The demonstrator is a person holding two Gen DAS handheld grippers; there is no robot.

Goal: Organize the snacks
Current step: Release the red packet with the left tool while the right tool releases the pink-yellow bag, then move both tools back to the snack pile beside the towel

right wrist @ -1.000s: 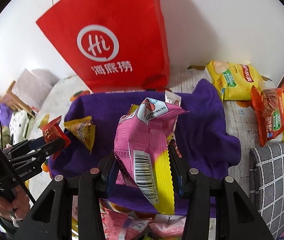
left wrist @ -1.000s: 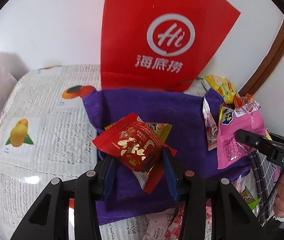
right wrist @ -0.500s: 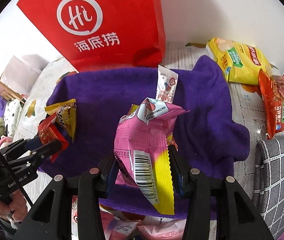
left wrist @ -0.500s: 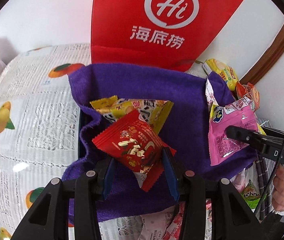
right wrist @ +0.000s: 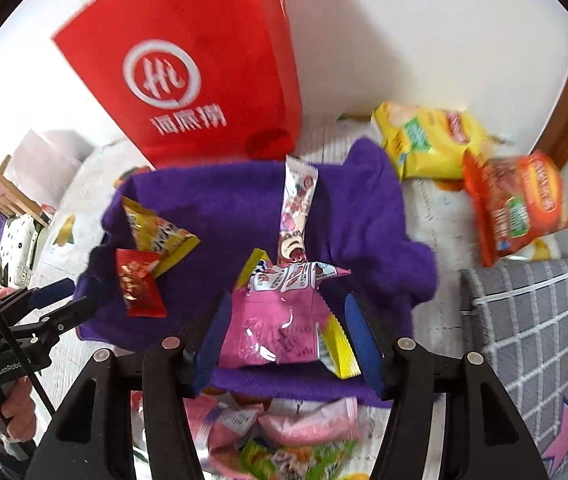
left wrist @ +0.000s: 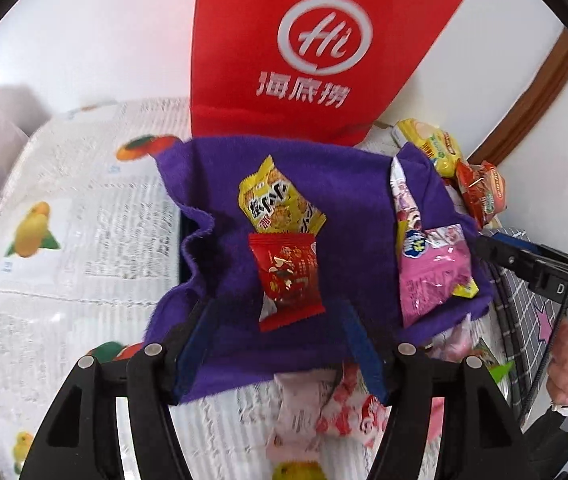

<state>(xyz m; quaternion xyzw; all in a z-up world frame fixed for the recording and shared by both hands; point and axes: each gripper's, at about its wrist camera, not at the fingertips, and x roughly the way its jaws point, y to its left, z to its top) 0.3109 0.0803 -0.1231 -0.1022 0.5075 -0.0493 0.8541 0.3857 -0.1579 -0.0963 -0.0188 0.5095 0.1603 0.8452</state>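
Note:
A purple cloth (left wrist: 344,184) is spread in front of a red paper bag (left wrist: 316,40). A red snack packet (left wrist: 288,276) lies flat on it between the fingers of my left gripper (left wrist: 275,308), whose jaws are opening and do not touch it. Just behind it rests a yellow packet (left wrist: 279,204). In the right wrist view a pink packet (right wrist: 275,328) lies on the cloth (right wrist: 364,216) between the opening jaws of my right gripper (right wrist: 288,304), no longer pinched. A long stick packet (right wrist: 298,208) lies behind it. The left gripper (right wrist: 71,298) shows at the cloth's left edge.
A yellow chip bag (right wrist: 428,140) and an orange one (right wrist: 516,204) lie at the back right. A grey checked cushion (right wrist: 532,328) sits on the right. Several loose snack packets (right wrist: 284,432) are piled at the near edge. The fruit-print tablecloth (left wrist: 83,220) stretches left.
Both grippers opened and pulled back a little. The red packet and the pink packet dropped out of the jaws and now lie flat on the purple cloth.

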